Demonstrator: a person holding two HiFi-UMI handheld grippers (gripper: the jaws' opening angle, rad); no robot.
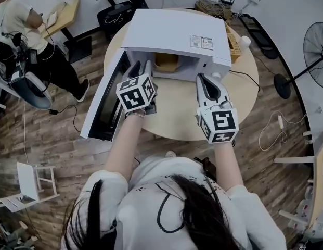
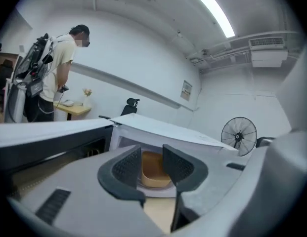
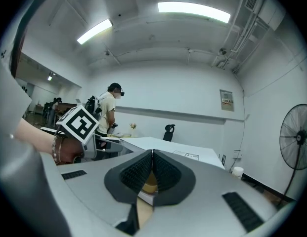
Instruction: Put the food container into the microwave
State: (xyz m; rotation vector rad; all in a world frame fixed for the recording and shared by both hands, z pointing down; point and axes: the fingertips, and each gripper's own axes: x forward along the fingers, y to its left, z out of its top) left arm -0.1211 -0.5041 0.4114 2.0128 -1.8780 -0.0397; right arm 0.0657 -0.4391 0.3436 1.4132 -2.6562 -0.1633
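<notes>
Food container [image 1: 166,62] sits inside the open microwave [image 1: 174,35]; I have the left gripper [image 2: 152,157] spread wide and empty before it, right gripper [image 3: 152,157] pinched together on nothing

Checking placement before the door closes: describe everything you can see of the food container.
The food container is a tan, rounded-rectangular tub with smooth walls, plastic or pulp by the look. No lid shows. It sits upright on the cavity floor of the white microwave, roughly mid-opening, and the door is swung open. Only its front wall and rim are visible. Nothing grips it: the left gripper is open just outside the cavity, and the right gripper is shut and apart from it.
</notes>
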